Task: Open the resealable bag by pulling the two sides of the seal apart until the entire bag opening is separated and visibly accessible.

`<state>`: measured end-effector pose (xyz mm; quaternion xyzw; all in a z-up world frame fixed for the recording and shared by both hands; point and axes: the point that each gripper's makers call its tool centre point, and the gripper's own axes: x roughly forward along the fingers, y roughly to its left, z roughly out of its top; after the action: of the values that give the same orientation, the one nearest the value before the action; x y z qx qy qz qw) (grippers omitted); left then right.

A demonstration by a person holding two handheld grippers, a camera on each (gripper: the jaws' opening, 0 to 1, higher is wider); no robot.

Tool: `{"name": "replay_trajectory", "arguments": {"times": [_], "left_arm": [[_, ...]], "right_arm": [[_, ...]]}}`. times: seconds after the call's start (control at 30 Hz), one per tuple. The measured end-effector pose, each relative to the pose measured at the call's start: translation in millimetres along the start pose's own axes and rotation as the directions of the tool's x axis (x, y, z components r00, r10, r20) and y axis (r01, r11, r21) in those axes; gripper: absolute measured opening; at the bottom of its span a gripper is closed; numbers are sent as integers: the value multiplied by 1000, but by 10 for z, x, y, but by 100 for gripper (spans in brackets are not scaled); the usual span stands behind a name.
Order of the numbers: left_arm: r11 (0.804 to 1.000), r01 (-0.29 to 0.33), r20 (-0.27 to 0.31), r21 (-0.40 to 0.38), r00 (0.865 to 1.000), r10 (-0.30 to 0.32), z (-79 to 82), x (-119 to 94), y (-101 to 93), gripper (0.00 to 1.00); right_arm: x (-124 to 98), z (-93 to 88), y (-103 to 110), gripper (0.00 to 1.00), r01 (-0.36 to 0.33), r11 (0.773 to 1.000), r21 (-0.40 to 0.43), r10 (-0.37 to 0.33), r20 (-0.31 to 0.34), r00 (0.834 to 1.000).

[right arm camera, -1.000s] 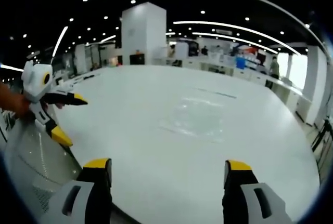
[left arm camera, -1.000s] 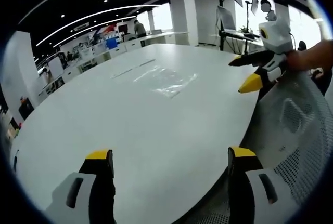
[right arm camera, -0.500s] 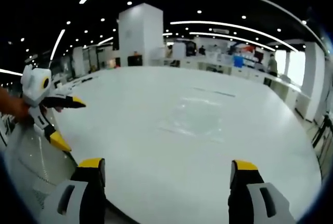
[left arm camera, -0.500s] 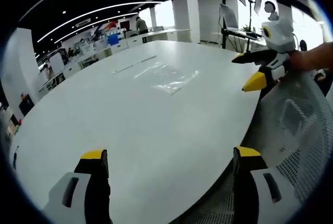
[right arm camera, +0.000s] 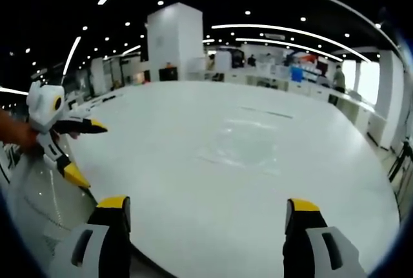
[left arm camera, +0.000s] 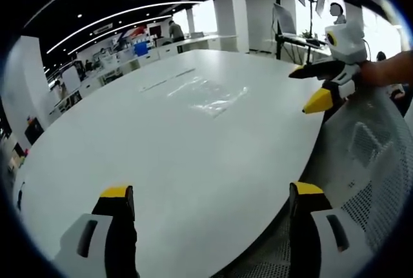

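on the large white table (left arm camera: 161, 162), seen from the left gripper view, a clear resealable bag (left arm camera: 206, 95) lies flat, well out from the near edge and well apart from both tools. left gripper (left arm camera: 210, 195) sits at the bottom of that view, its two yellow-tipped jaws spread wide with nothing between them, held over the near edge of the table. right gripper (left arm camera: 313, 88) enters from the right side, carried by a person's hand (left arm camera: 387, 71); its jaws stand apart and hold nothing, pointing toward the table. a white mesh office chair (left arm camera: 368, 162) stands beside the table edge beneath that hand. desks and a pillar (left arm camera: 229, 10) show in the background.

from the right gripper view, the right gripper (right arm camera: 206, 207) rises at the bottom, jaws wide apart and empty, over the near table (right arm camera: 193, 181) edge. the resealable bag (right arm camera: 242, 146) lies flat on the tabletop ahead, untouched; its seal state cannot be told. the left gripper (right arm camera: 77, 149) comes in from the left, jaws parted and empty, off the table edge, above the mesh chair (right arm camera: 39, 200).
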<state>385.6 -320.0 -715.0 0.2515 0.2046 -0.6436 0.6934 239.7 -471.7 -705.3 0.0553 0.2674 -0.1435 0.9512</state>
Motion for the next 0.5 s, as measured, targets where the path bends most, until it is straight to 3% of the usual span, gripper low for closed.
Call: {"name": "replay_trajectory", "arguments": {"times": [0.33, 0.5], "left_arm": [[1000, -1, 14, 15, 1000, 0, 29, -5, 0, 98], [1000, -4, 15, 21, 1000, 4, 30, -12, 5, 97]], "right_arm": [[65, -6, 24, 99, -53, 998, 17, 54, -35, 998], [171, 82, 41, 98, -89, 996, -13, 88, -53, 995]]}}
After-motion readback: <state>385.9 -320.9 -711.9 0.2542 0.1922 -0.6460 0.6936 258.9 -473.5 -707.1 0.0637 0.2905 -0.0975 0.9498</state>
